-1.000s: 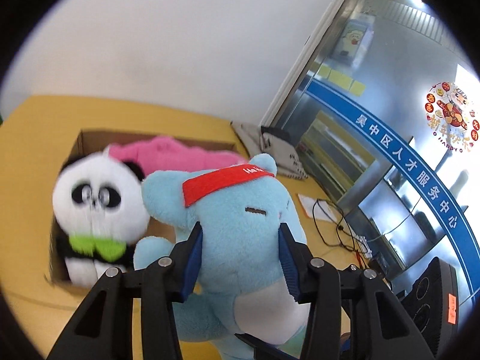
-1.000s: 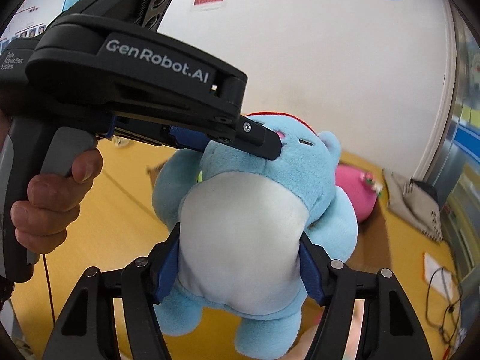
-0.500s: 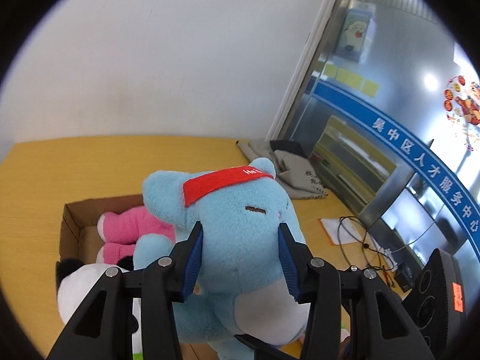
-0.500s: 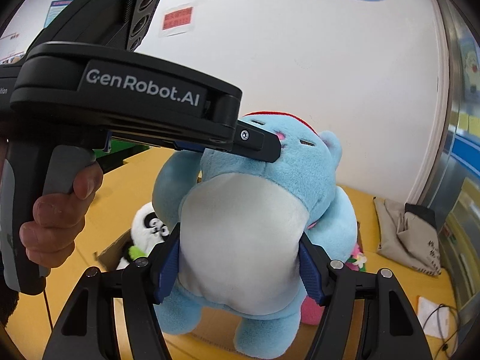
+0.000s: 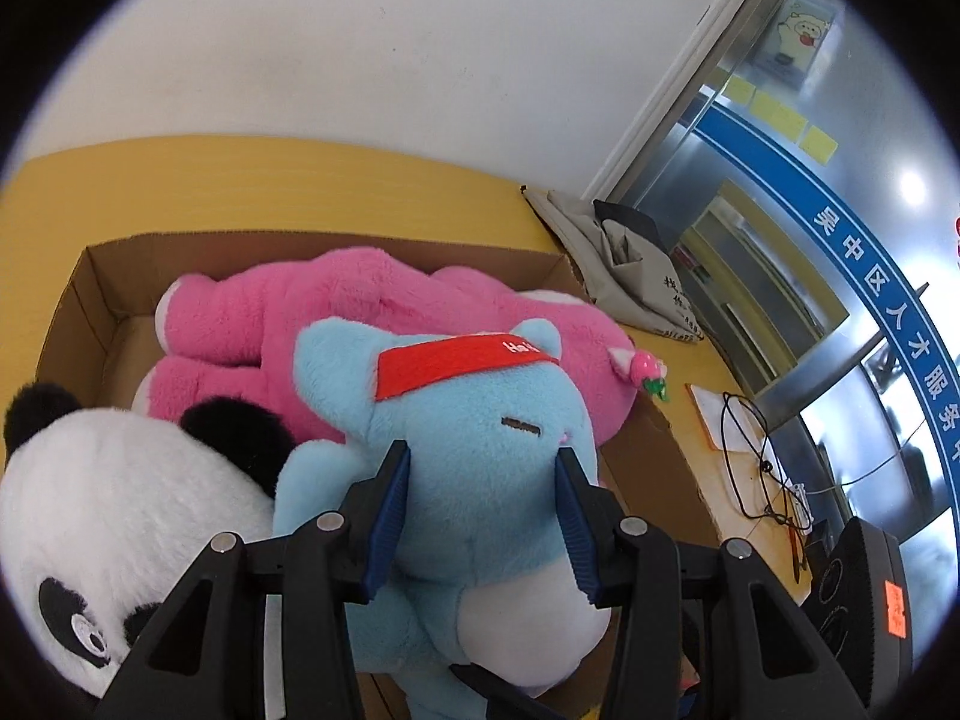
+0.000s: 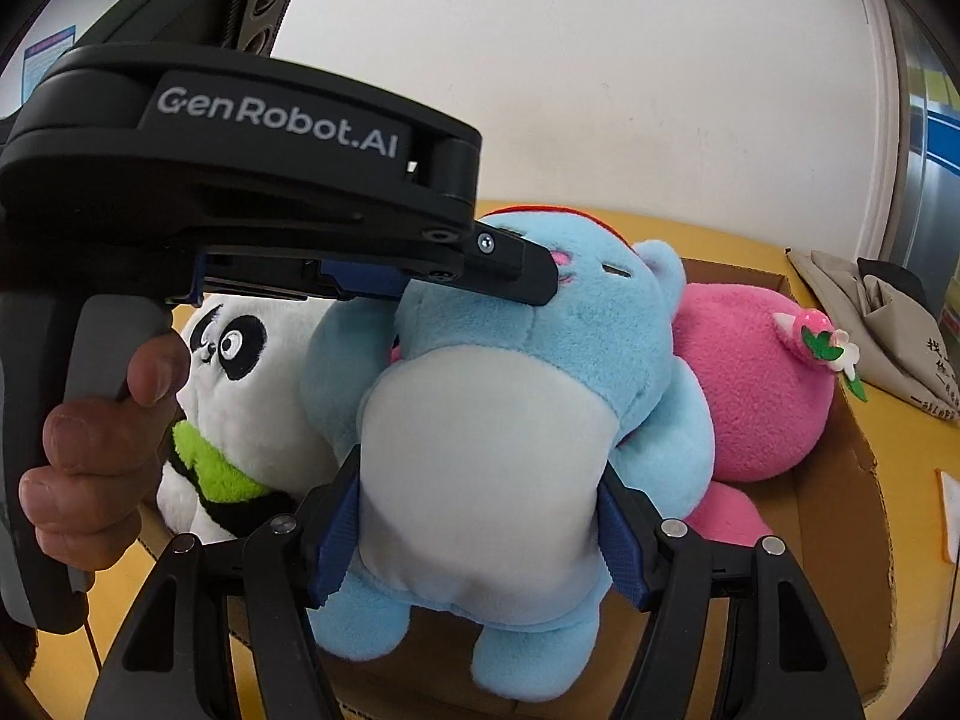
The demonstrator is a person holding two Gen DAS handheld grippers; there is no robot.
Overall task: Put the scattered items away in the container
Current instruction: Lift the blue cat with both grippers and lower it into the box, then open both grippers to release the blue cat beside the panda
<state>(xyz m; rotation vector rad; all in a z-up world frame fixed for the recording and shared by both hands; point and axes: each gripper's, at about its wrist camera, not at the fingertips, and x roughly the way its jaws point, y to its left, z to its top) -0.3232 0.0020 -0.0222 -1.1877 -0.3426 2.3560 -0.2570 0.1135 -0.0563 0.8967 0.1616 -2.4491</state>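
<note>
A light blue plush (image 5: 480,450) with a red headband and white belly is held over the cardboard box (image 5: 90,276). My left gripper (image 5: 480,480) is shut on its head, blue pads pressed into both cheeks. My right gripper (image 6: 480,516) is shut on the blue plush (image 6: 492,456) at its white belly. Inside the box lie a pink plush (image 5: 360,312) and a panda plush (image 5: 120,492). The right wrist view shows the panda plush (image 6: 240,396) left of the blue one and the pink plush (image 6: 762,384) to the right, with the left gripper's fingertip (image 6: 516,270) on the face.
The box stands on a yellow table (image 5: 240,180) near a white wall. A grey folded bag (image 5: 624,264) lies beyond the box's far right corner. A paper and black cable (image 5: 744,456) sit at the right, beside a glass door. A hand (image 6: 90,456) grips the left handle.
Both grippers have carried the blue plush forward and down over the box. The box, pink plush and panda now loom larger and closer beneath it. Both grips are unchanged.
</note>
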